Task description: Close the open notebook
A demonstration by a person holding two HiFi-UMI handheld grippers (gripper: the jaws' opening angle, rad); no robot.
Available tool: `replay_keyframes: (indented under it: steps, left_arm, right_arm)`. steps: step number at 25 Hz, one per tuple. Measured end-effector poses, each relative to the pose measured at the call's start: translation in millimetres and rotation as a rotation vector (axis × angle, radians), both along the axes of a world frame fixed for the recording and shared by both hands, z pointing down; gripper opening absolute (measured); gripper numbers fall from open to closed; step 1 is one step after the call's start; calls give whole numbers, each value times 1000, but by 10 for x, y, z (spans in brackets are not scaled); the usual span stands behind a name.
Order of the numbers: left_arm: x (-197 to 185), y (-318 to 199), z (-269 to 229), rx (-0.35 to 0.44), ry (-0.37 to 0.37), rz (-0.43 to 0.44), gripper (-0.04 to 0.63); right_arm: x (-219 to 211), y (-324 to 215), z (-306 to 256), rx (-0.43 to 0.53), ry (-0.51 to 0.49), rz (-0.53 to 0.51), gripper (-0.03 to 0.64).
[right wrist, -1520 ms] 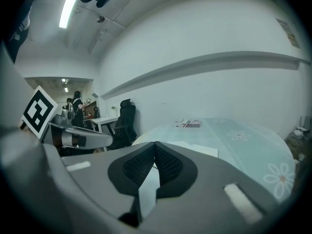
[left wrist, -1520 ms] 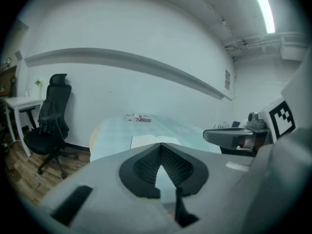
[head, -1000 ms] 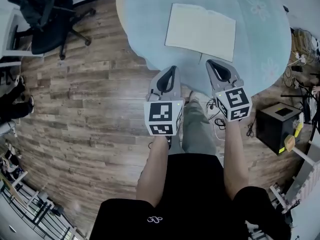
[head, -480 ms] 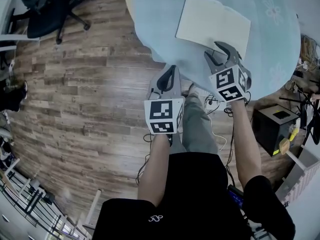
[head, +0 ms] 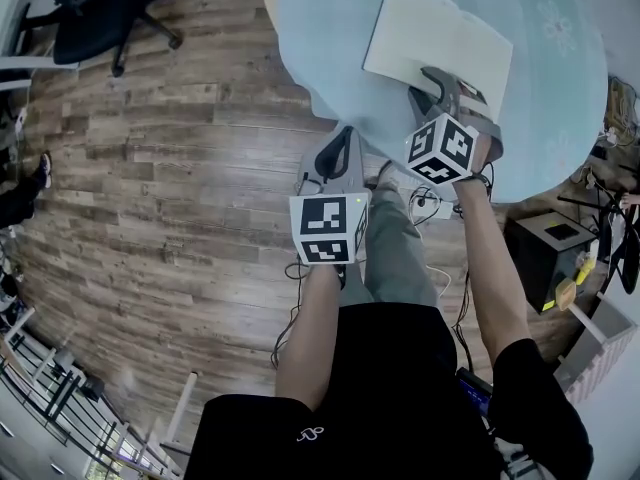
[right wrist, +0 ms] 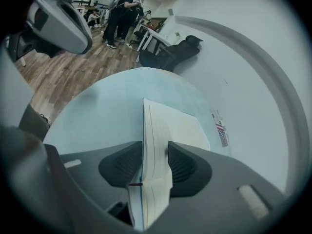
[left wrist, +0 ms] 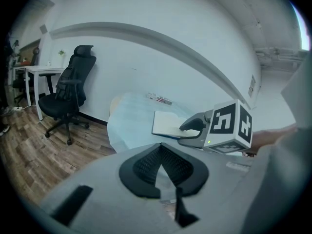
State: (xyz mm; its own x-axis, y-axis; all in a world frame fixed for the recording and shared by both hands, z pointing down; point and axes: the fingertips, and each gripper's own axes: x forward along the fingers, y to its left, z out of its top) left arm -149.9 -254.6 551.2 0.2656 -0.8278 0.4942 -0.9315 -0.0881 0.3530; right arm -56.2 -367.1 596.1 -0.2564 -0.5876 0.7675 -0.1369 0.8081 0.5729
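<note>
The open notebook (head: 440, 33) lies with cream pages up on the round pale-blue table (head: 320, 28), near its front edge. My right gripper (head: 428, 80), rolled on its side, reaches over that edge. In the right gripper view its jaws are closing, and the notebook's (right wrist: 170, 126) near edge with a red ribbon stands between them (right wrist: 155, 162); I see no firm pinch. My left gripper (head: 345, 133) hangs shut and empty just short of the table's rim. In the left gripper view (left wrist: 160, 147) the notebook (left wrist: 165, 123) and the right gripper (left wrist: 191, 130) lie ahead.
A black office chair (head: 100, 8) stands on the wooden floor at the far left. A black box (head: 550, 248) and cables sit on the floor to the right. A small printed card (right wrist: 222, 133) lies on the table beyond the notebook. People stand far behind (right wrist: 124, 9).
My right gripper went forward and down to the notebook's near edge, rolled onto its side, and its jaws opened from shut. The left gripper sank a little and stayed shut.
</note>
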Motion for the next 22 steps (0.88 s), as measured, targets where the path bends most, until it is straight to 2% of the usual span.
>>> replay_keyframes:
  steps: [4, 8, 11, 14, 22]
  left_arm:
    - [-38, 10, 10, -5, -1, -2, 3]
    - [-15, 3, 4, -10, -3, 9, 3]
    - [34, -7, -17, -6, -6, 22, 3]
    - [97, -22, -44, -2, -9, 37, 3]
    - [283, -48, -117, 8, -15, 82, 3]
  right_arm:
    - [-34, -1, 15, 21, 40, -14, 155]
    - [-36, 36, 48, 14, 3, 8, 89]
    - [-27, 50, 55, -9, -53, 41, 69]
    - [-21, 48, 10, -59, -160, 106, 63]
    - [126, 70, -223, -162, -598, 364, 63]
